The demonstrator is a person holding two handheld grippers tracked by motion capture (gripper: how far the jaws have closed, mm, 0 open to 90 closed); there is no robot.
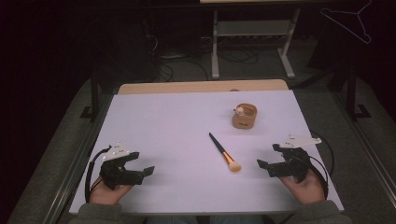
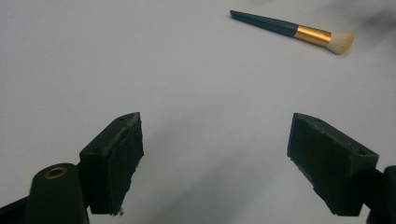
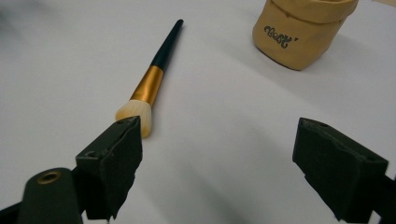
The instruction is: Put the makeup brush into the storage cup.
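Makeup brush (image 1: 224,153): lies flat on white surface (image 1: 177,121), centre-right, between both grippers but nearer the right one. Dark handle tip points away from person & a bit left; gold ferrule + pale bristles point toward person's right side.
Left gripper (image 1: 135,162): at left, near front edge of surface, held in left hand (image 1: 108,192). Jaws spread wide, nothing betw. them, not touching anything. Well apart from brush. In left gripper view the brush (image 2: 294,31) sits far off at upper right, bare surface under the jaws. Prob. parked there as spare/support hand, out of the way.
Brush orientation, why: lying loose w/ whole handle exposed, so a pinch across handle or ferrule looks easy; bristle end is the soft part, worse to pinch.
Right gripper (image 1: 270,157): at right, front of surface, in right hand (image 1: 306,187). Jaws spread, empty. Points inward toward bristle end. In right gripper view the brush (image 3: 148,86) runs up from beside one jaw, bristles just beside that jaw, not betw. the two. Can't tell if touching.
Tan pouch-like holder (image 1: 244,116): upright, farther back on surface, right of centre, open top w/ a small pale thing inside (too small to ID). Right gripper view shows printed lettering on its side (image 3: 299,32). Apart from brush.
Likely step: right gripper lined up to take brush; holder looks like the probable drop spot, judging by open top.
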